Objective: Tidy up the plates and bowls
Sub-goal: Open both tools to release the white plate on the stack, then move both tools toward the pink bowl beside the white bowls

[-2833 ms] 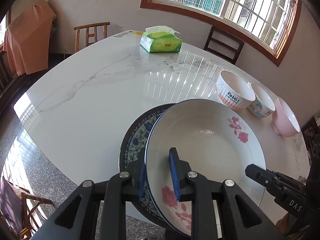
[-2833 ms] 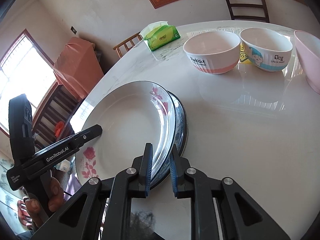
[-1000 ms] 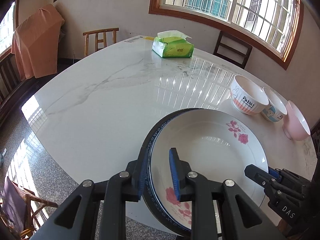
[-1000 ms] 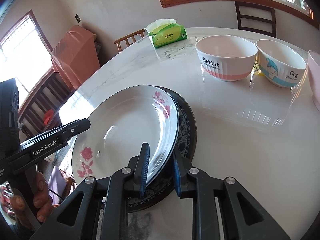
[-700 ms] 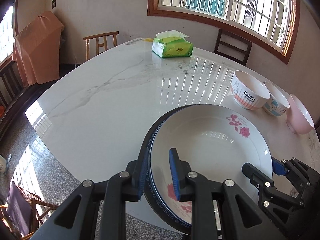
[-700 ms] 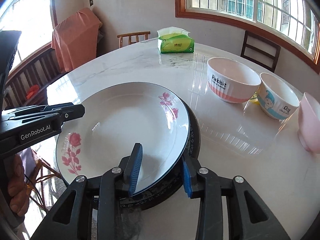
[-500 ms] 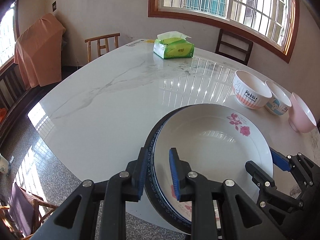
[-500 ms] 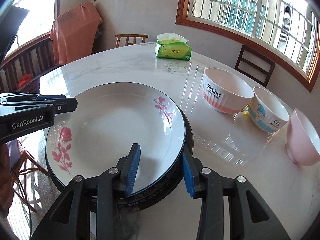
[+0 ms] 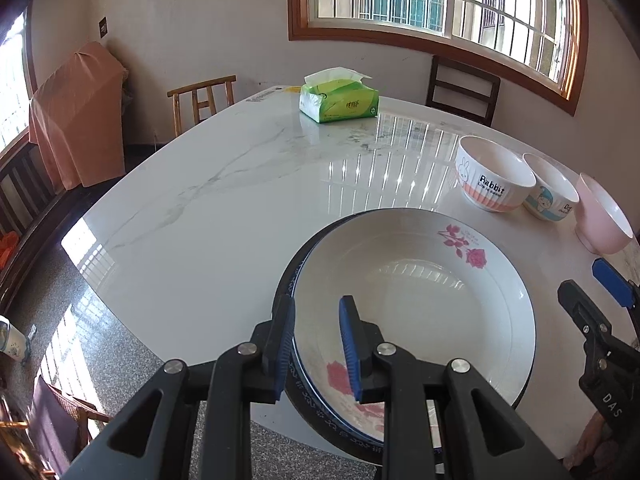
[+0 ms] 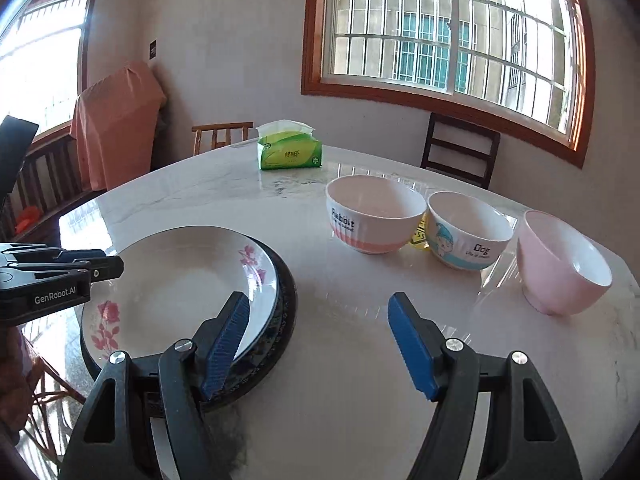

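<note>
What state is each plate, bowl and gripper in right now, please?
Rose plate: stacked on the dark plate.
Dark plate: flat on the table, underneath.
Left gripper: shut on both plates' rims.
Right gripper: opening, clear of the plates.
Rabbit bowl, Dog bowl, pink bowl: upright, empty.

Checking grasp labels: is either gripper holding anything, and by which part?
The left gripper clamps the near rims of the stacked rose plate and dark patterned plate. The right gripper holds nothing; its jaws are opening, clear of the stack.
</note>
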Motion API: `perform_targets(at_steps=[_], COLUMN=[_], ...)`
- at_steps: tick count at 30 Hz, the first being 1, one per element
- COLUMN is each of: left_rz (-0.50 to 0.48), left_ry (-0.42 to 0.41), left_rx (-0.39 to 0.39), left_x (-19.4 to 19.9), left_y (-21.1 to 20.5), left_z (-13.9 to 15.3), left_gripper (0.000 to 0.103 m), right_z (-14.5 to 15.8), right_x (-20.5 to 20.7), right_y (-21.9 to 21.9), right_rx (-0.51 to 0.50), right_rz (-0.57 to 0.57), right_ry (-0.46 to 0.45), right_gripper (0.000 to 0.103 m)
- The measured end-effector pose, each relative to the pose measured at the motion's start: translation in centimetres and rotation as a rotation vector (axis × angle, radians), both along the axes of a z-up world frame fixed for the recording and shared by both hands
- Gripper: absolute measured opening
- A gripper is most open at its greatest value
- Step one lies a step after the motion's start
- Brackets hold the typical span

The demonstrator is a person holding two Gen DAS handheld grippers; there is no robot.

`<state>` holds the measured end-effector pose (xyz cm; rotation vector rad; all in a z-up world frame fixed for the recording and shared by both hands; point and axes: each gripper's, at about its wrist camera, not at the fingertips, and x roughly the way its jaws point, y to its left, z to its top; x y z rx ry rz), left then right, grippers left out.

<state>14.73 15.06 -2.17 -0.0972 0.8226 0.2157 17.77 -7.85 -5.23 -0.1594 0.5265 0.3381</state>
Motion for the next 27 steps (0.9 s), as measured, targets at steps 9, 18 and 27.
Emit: perform_targets(at_steps=[9, 18, 27], left_rz=[-0.070, -0.175, -0.305], left_ry=[-0.007, -0.028, -0.027], left_rx=[0.045, 0.140, 0.224], left_x=[-0.2, 0.3, 2.2], left_y=[-3.9, -10.7, -18.5], left_z=[1.0, 2.3, 2.8], left_gripper=[0.024, 0.025, 0.026], right_z=[-1.5, -2.0, -2.5], right_x=[2.2, 1.9, 2.8], right_y=[-14.1, -23.8, -26.8], right_rx=[0.053, 0.252, 0.431], right_rz=[-0.298, -0.414, -0.374], right_ry=[0.088, 0.122, 0.175], right_gripper=[0.068, 0.069, 0.069])
